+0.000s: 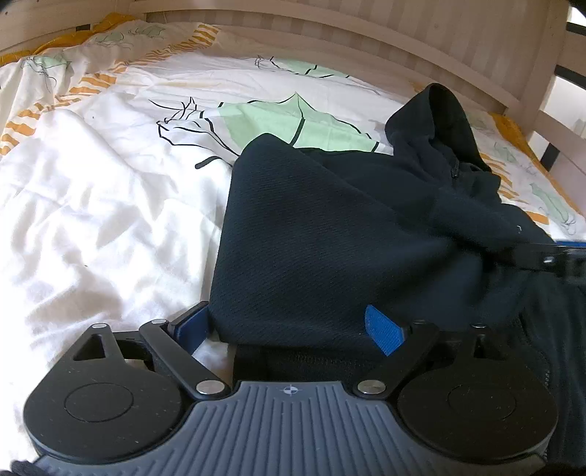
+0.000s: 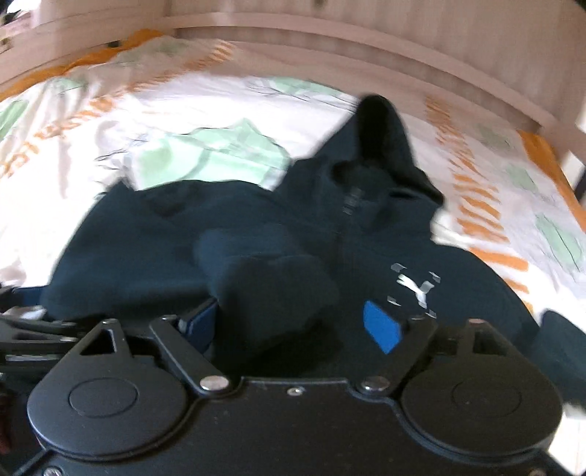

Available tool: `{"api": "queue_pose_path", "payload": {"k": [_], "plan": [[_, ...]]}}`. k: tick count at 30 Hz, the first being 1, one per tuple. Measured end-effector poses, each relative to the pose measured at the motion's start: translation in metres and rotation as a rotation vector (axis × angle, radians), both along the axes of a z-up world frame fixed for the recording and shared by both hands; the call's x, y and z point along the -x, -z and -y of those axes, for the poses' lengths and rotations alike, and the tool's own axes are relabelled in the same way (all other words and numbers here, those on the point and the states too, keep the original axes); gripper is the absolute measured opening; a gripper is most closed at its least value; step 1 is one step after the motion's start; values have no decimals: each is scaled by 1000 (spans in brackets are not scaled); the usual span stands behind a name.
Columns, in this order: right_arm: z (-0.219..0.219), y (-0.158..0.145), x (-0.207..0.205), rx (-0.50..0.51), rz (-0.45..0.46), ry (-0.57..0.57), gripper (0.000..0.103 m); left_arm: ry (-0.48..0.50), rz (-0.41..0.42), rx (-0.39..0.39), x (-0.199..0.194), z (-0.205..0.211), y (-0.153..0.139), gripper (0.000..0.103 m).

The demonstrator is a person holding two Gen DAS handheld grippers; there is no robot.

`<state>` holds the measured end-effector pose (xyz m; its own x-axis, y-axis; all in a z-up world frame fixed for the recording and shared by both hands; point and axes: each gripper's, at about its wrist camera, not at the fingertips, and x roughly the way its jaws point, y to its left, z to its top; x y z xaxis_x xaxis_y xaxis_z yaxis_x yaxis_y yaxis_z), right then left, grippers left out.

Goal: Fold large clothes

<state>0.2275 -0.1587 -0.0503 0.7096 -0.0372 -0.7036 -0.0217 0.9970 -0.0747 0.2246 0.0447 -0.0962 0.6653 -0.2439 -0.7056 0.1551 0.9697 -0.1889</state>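
Observation:
A dark navy zip hoodie (image 1: 329, 227) lies on a bed, hood toward the wooden headboard. In the right wrist view the hoodie (image 2: 256, 227) shows a white chest logo (image 2: 414, 283) and a sleeve cuff (image 2: 271, 289) folded onto its front. My left gripper (image 1: 289, 326) has its blue pads wide apart, with a fold of the hoodie between and draped over them. My right gripper (image 2: 289, 324) also stands wide apart, with the cuff between its pads. The right gripper's finger shows at the right edge of the left wrist view (image 1: 542, 256). The right view is motion-blurred.
The bed has a white duvet (image 1: 110, 205) printed with green leaves and orange stripes. A pale wooden headboard (image 1: 329, 33) runs along the far side, with a wooden rail (image 1: 549, 110) at the right. The duvet is rumpled to the left.

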Motion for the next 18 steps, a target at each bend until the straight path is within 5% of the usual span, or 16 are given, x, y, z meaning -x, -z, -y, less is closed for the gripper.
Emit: {"api": "queue_pose_path", "payload": {"k": [6, 11, 18], "plan": [[60, 3, 21, -163, -31, 116, 84, -1, 6, 0, 3, 0, 1, 93], [78, 10, 35, -206, -34, 177, 84, -5, 5, 4, 4, -2, 0, 93], [109, 17, 35, -425, -41, 194, 85, -16, 0, 16, 7, -4, -4, 93]]}}
